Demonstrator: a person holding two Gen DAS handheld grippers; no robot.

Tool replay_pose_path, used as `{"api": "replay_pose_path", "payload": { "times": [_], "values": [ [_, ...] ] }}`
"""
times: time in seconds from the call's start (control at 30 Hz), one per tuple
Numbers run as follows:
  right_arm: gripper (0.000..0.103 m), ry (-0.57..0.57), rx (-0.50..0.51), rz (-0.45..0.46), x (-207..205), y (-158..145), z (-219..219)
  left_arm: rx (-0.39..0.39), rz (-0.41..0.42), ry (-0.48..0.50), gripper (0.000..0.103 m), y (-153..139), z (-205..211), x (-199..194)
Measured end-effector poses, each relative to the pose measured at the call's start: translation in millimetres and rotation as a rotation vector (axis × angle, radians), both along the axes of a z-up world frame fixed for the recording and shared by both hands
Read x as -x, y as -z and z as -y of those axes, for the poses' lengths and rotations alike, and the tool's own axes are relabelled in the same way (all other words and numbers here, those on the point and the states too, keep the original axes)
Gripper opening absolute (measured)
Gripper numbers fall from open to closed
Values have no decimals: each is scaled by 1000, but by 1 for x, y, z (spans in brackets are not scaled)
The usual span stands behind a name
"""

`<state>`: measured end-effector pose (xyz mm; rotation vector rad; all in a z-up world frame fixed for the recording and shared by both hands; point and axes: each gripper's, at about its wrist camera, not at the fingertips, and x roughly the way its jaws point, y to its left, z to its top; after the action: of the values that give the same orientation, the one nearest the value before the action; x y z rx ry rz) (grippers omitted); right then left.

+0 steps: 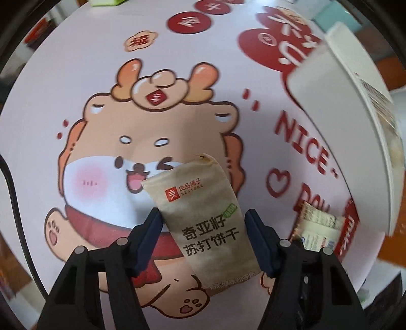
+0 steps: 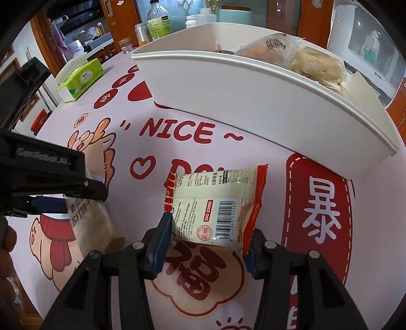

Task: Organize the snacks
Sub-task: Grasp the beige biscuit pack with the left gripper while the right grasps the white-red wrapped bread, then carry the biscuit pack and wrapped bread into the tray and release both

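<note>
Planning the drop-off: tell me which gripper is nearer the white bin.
Right, as far as these views show. The right gripper, around the red-edged packet, faces the white bin just ahead. The left gripper, around the cracker packet, sits farther left.

— Where's the soda cracker packet [image 1: 208,223]?
— On the tablecloth [image 1: 76,76], between the left gripper [image 1: 203,228] fingers.
— And the barcoded snack pack [image 2: 215,208]?
— To its right, between the right gripper [image 2: 206,243] fingers.
— The bin [image 2: 253,101]?
— Behind that pack, with wrapped pastries [image 2: 314,66] in it.
— The tissue box [image 2: 81,78]?
— Far left of the bin, with bottles [image 2: 157,22] behind.
</note>
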<state>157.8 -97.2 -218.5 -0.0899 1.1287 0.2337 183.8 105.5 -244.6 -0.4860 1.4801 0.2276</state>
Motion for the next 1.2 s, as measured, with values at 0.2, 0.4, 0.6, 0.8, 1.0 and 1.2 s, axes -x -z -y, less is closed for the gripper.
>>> {"api": "replay_pose_path", "payload": {
  "times": [0.2,0.4,0.6,0.8,1.0,1.2],
  "values": [
    [50,17,-28,-25,4,-4,5,-11,103,101,64,-26,22,19],
    [50,29,-45,62,13,-39,10,-69,282,231,57,-88,46,10],
    [50,36,-73,201,9,-98,22,-135,478,330,57,-165,48,-28],
    [50,43,-77,350,-15,-161,37,-162,630,405,57,-218,63,-71],
    [50,117,-22,484,-54,-213,55,-200,693,471,57,-241,95,-110],
    [50,171,4,493,-95,-225,72,-256,694,512,57,-238,123,-144]
  ]
}}
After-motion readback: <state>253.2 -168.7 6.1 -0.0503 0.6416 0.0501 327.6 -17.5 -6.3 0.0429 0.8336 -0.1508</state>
